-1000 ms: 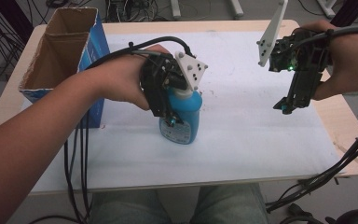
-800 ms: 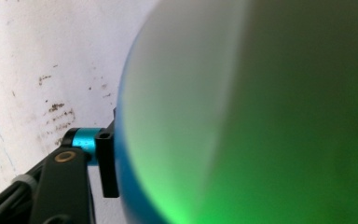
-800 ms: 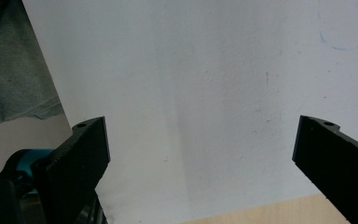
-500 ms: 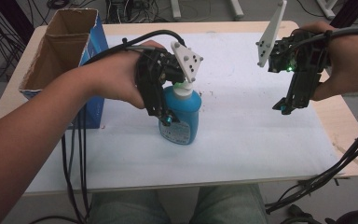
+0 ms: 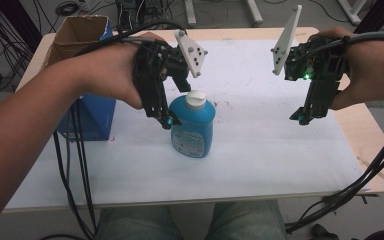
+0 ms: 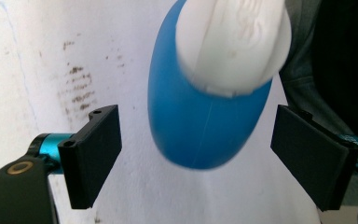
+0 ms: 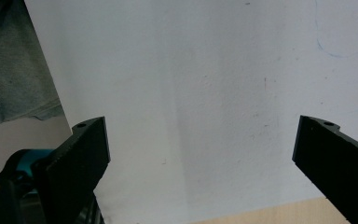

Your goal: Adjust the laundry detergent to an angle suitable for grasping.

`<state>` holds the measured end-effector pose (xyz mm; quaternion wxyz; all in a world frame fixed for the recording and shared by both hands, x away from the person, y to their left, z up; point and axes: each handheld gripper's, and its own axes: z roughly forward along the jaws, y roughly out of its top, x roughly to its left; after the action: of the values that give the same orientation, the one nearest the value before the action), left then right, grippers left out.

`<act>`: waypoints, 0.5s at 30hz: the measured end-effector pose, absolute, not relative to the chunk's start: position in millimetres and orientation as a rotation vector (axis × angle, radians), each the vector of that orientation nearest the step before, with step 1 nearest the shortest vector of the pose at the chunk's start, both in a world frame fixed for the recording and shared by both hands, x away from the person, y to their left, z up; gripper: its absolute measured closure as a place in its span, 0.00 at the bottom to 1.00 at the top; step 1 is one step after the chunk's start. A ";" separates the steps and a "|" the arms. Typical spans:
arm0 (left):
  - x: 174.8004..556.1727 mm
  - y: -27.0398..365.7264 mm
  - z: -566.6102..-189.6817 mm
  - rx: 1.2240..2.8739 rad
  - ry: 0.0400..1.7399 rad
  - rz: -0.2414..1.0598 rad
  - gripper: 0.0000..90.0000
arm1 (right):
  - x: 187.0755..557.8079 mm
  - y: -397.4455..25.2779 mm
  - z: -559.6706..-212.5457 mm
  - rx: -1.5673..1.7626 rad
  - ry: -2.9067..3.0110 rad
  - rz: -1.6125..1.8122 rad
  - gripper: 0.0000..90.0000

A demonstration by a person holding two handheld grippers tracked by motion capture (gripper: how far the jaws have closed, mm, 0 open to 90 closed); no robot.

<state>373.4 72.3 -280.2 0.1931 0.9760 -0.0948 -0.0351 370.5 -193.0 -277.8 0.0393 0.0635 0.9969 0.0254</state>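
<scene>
White paper covers most of the bench [image 5: 260, 165], with bare pale wood showing along its far edge and right side, and dark cables crowd the floor beyond it. Near the bench's middle, a little toward the left, stands the blue bottle [image 5: 192, 125]: upright, squat, with rounded shoulders, a white cap on top and a pale printed label across its front. From my left gripper's own view the bottle [image 6: 200, 121] looks like a smooth blue oval with a faint seam down its side, and the white cap sits blurred and large above it.

My left gripper [image 5: 172, 102] hangs over the bottle from the left, tilted down, with its grey three-cornered plate raised toward the far edge. Its jaws stand wide apart, one on each side of the bottle's shoulders, and I see clear paper between each black pad and the blue plastic, so neither pad touches it.

My right gripper [image 5: 307, 112] hovers well apart from the bottle, above the right part of the bench, pointing down at bare paper. Its jaws are spread wide too, with nothing between them but the white sheet.

At the bench's far left corner stands an open cardboard box [image 5: 77, 35] with blue sides.
</scene>
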 end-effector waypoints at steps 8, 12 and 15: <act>386.5 85.3 -266.8 2.815 -0.173 -0.074 0.13 | 372.2 -190.7 -273.1 0.189 3.055 0.077 0.03; 396.5 90.1 -261.5 2.849 -0.127 -0.064 0.13 | 375.5 -188.8 -271.9 0.176 3.057 0.080 0.03; 403.3 92.4 -258.4 2.873 -0.101 -0.066 0.13 | 377.2 -186.8 -271.7 0.179 3.062 0.077 0.03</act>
<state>403.3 92.4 -258.4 0.1329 0.9903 -0.0348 -0.0226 377.2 -186.8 -271.7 0.0366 0.0584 0.9973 0.0250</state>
